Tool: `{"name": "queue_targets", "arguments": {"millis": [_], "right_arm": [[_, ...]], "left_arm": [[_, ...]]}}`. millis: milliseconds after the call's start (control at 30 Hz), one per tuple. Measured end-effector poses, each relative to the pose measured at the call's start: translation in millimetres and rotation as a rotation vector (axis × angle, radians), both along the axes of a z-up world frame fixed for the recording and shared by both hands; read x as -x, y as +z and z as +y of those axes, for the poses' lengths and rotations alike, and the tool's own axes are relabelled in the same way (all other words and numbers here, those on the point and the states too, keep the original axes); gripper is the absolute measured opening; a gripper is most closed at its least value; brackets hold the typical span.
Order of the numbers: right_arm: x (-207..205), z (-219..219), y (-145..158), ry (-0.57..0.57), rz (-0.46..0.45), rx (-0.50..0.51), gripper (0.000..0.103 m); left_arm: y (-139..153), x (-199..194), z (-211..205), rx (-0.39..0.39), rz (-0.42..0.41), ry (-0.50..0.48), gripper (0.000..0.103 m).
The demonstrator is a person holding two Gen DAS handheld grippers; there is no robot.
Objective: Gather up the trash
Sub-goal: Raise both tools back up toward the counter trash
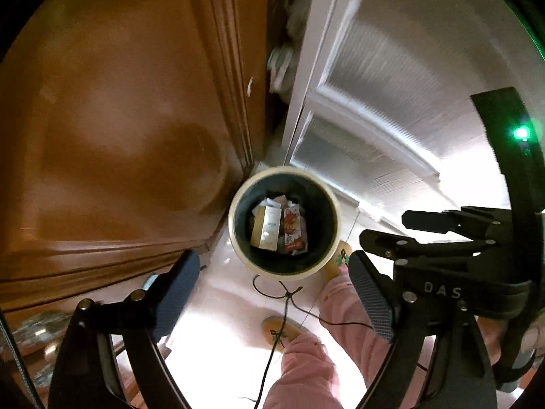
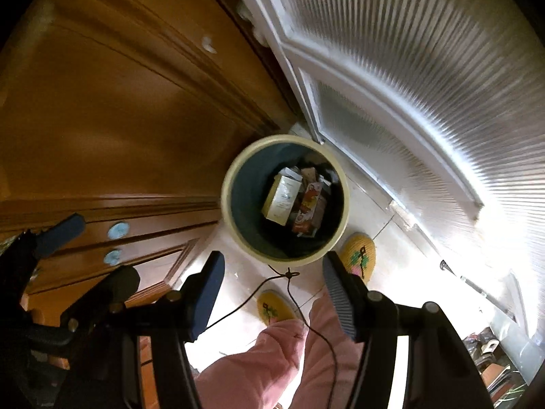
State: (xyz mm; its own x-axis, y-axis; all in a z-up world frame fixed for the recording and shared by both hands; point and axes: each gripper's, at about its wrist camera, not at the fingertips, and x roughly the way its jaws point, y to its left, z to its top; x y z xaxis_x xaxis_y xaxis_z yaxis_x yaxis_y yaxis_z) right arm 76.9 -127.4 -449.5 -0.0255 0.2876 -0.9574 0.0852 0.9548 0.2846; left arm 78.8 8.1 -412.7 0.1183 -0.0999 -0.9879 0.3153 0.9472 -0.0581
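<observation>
A round bin with a cream rim [image 1: 235, 235] [image 2: 226, 204] stands on the pale floor, in the corner between a wooden cabinet and a white door. Inside lie a beige carton [image 1: 267, 228] [image 2: 282, 199], a red printed carton [image 1: 294, 231] [image 2: 308, 209] and paper scraps. My left gripper [image 1: 272, 294] hangs high above the bin, pointing down, its jaws wide open and empty. My right gripper [image 2: 274, 294] hangs beside it, also open with nothing between its pads. In the left wrist view the right gripper's black fingers [image 1: 422, 221] show at the right edge.
A brown wooden cabinet [image 1: 119, 136] with drawers [image 2: 115, 231] fills the left. A white ribbed-glass door [image 2: 408, 102] runs along the right. Below me are a person's pink trouser legs [image 2: 272, 358], yellow slippers [image 2: 359, 252] and a thin dark cord [image 1: 289, 296].
</observation>
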Motion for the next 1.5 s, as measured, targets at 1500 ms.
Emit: {"name": "queue_targets", "arguments": {"millis": [1500], "right_arm": [[-79.6, -62.0, 458.7, -0.036, -0.643, 0.015, 0.06]], "left_arm": [[450.7, -99.0, 13.5, 0.098, -0.523, -0.02, 0.088]]}}
